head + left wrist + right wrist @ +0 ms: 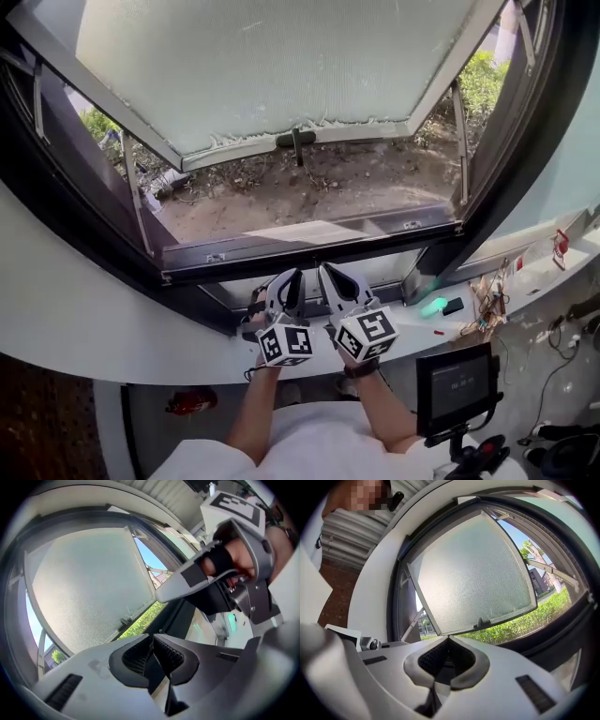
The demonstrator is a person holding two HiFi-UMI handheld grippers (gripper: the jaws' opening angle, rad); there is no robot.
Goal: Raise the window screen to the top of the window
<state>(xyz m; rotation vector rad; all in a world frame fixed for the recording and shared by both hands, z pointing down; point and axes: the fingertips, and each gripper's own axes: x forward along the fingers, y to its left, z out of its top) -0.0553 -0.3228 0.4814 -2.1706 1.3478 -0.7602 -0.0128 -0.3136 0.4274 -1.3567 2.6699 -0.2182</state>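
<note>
Two units, left gripper (292, 277) and right gripper (329, 275), side by side above near sill (84, 323), jaws pressed together, empty; screen (272, 66) tilted outward, far.

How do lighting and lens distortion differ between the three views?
Head view: strong daylight outside, the window panel glows pale, the frame stays dark. Left gripper view: heavy fisheye, the frame curves, the closed left claw fills the bottom. Right gripper view: same bending, black corners, panel texture clear.
</note>
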